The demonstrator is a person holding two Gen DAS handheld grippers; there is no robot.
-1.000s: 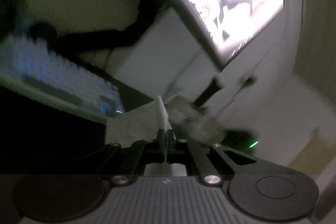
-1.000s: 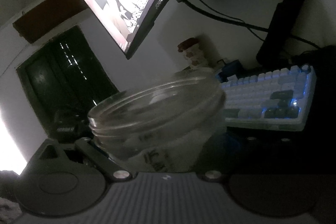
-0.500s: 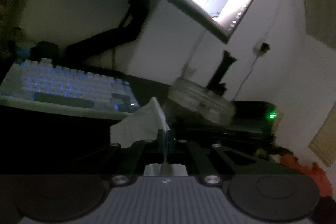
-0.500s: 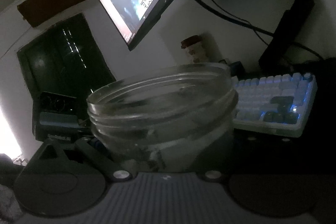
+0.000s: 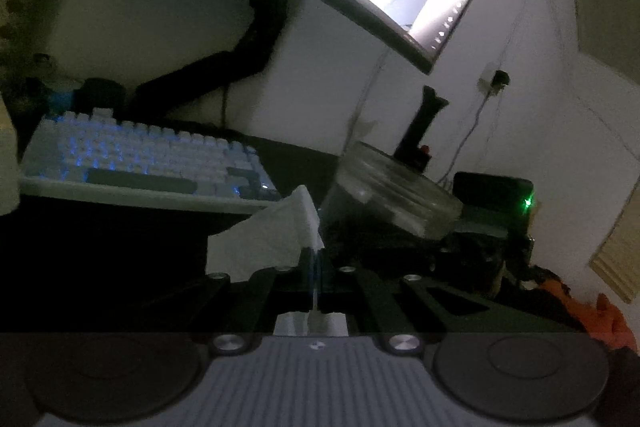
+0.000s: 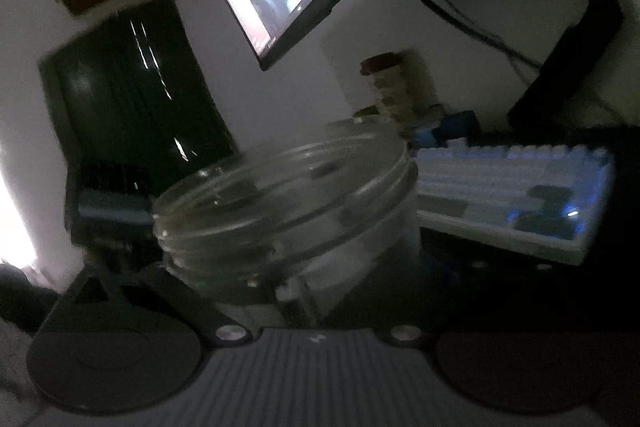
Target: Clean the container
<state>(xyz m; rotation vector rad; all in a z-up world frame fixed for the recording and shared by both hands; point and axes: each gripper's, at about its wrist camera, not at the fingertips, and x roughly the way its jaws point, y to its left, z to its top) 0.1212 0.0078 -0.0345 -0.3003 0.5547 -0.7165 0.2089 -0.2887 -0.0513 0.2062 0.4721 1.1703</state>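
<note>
2 grippers busy: I see left gripper (image 5: 314, 255) clenched on white tissue (image 5: 272, 239), right gripper (image 6: 296, 291) grasping clear jar (image 6: 288, 203), tilted.

Your jar (image 6: 288, 203) is clear plastic, wide-mouthed and lidless, with thread ridges under the rim. It is tilted, mouth uppermost, its lower body between the right claw's (image 6: 294, 291) jaws and clear of the tabletop. In the left view the same jar (image 5: 394, 199) leans, just beside your white tissue (image 5: 272, 239), a folded sheet pinched in the closed left claw (image 5: 314, 255).
</note>
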